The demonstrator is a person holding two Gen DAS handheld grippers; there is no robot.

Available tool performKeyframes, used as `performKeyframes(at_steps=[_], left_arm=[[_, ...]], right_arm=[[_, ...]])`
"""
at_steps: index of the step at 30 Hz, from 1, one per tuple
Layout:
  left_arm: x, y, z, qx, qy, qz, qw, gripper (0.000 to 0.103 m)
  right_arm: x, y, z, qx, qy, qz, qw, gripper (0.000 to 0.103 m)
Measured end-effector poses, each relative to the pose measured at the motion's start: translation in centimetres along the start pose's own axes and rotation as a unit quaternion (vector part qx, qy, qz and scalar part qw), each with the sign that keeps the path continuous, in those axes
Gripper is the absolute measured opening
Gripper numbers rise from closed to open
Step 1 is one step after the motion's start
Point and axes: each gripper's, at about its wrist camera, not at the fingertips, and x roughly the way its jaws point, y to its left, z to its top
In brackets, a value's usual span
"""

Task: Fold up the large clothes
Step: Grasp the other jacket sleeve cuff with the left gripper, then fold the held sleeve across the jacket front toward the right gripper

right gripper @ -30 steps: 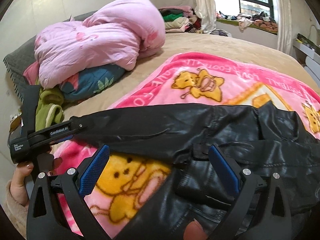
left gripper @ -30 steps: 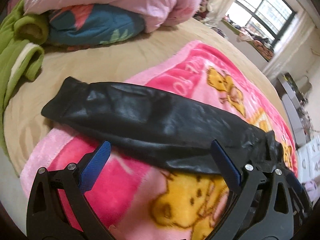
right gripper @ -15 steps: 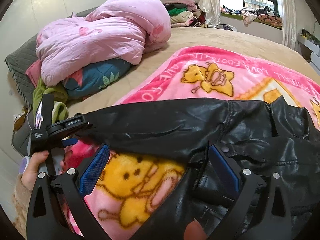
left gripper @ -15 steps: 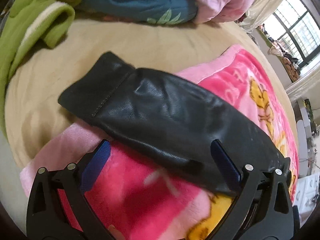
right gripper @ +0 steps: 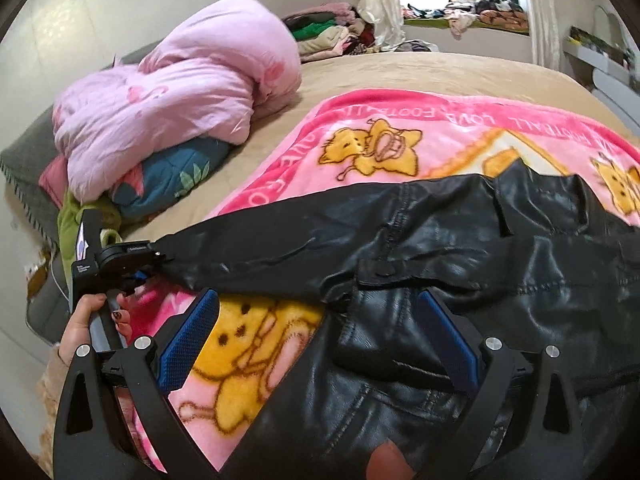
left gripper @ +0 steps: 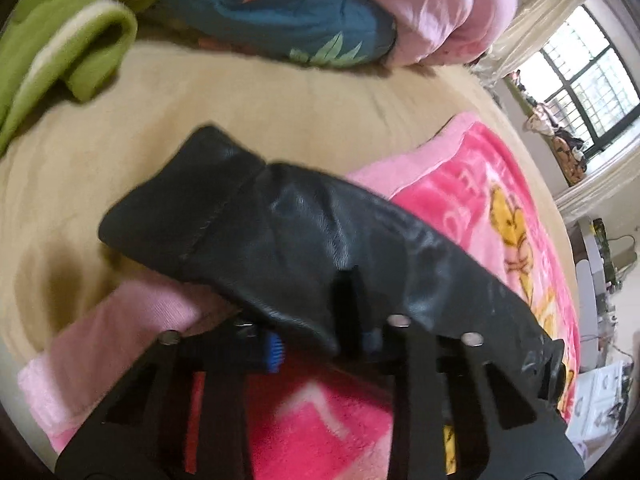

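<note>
A black leather jacket (right gripper: 460,248) lies across a pink cartoon blanket (right gripper: 400,132) on the bed. Its long sleeve (left gripper: 280,232) stretches out to the left, the cuff lying past the blanket's edge. My left gripper (left gripper: 324,344) has its jaws closing on the sleeve's near edge, and the leather bunches up between the blue pads. In the right wrist view the left gripper (right gripper: 156,268) shows at the sleeve's end, held by a hand (right gripper: 84,320). My right gripper (right gripper: 318,344) stands open low over the jacket's body by the armpit, its pads (right gripper: 188,344) wide apart.
A pink duvet (right gripper: 180,100) sits on a teal floral quilt (right gripper: 168,184) at the head of the bed. A green garment (left gripper: 68,52) lies at the left. Folded clothes (right gripper: 332,36) are piled far back near the window. Bare tan sheet (left gripper: 240,108) lies beyond the sleeve.
The left gripper moved in toward the sleeve and its jaws went from wide open to pinched on the sleeve's edge. The right gripper shifted a little over the jacket and stays open.
</note>
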Motion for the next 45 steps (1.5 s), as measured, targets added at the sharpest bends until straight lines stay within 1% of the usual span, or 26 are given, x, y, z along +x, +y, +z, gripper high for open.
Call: performKeyframes(at_steps=[2,5,8,11,13,15,17,19,22,27,31,33,37,40,45], left_arm=[[-0.8,-0.3,0.2,0.007,-0.013,-0.008,0.9999,0.008],[-2.2,-0.7,0.4,0.009,-0.031,-0.034,0.9989,0.004],[-3.6,-1.5,0.4,0.009,-0.048,-0.055,0.9973,0.003],[-5.0,-2.6,0.5,0.018,-0.068,-0.082,0.9941,0.001],[-6.2,-3.7,0.5,0.028,-0.085,-0.099,0.9910,0.001],[-7.0,-4.6,0.4,0.037,-0.098,-0.105,0.9889,0.001],[-8.0,-5.5,0.3,0.042,-0.105,-0.127,0.9854,0.000],[-9.2,-6.5,0.1,0.047,-0.115,-0.150,0.9809,0.000],[-10.6,-8.0,-0.2,0.060,-0.129,-0.174,0.9744,0.000],[-12.4,-10.6,-1.2,0.085,-0.139,-0.208,0.9645,0.000],[-13.3,-12.8,-2.3,0.113,-0.129,-0.241,0.9554,0.000],[-13.6,-13.9,-2.9,0.127,-0.127,-0.249,0.9518,0.000],[-14.3,-16.2,-4.3,0.157,-0.119,-0.274,0.9412,0.000],[-15.0,-18.0,-5.5,0.186,-0.114,-0.290,0.9318,0.000],[-15.5,-21.2,-8.2,0.231,-0.095,-0.324,0.9127,0.000]], right_arm=[[-0.4,-0.7,-0.5,0.012,-0.003,-0.003,1.000,0.098],[-0.7,-1.5,-1.1,0.023,0.000,-0.008,1.000,0.098],[-1.3,-2.4,-1.7,0.038,0.000,-0.025,0.999,0.098],[-2.1,-3.6,-2.1,0.055,-0.010,-0.030,0.998,0.098],[-2.6,-4.4,-2.3,0.066,-0.015,-0.034,0.997,0.098],[-3.2,-5.1,-2.5,0.072,-0.019,-0.039,0.996,0.098],[-3.8,-5.7,-2.7,0.079,-0.024,-0.045,0.996,0.098],[-4.6,-6.4,-3.0,0.089,-0.032,-0.047,0.994,0.098],[-5.8,-7.4,-3.5,0.104,-0.044,-0.051,0.992,0.098],[-7.4,-8.6,-4.4,0.111,-0.054,-0.073,0.990,0.098],[-8.6,-9.7,-5.2,0.124,-0.061,-0.087,0.987,0.098],[-9.2,-10.3,-5.6,0.130,-0.065,-0.090,0.985,0.098],[-10.3,-11.3,-6.3,0.140,-0.071,-0.101,0.982,0.098],[-11.3,-11.8,-6.8,0.147,-0.077,-0.105,0.981,0.098],[-12.8,-12.9,-7.3,0.155,-0.086,-0.117,0.977,0.098]])
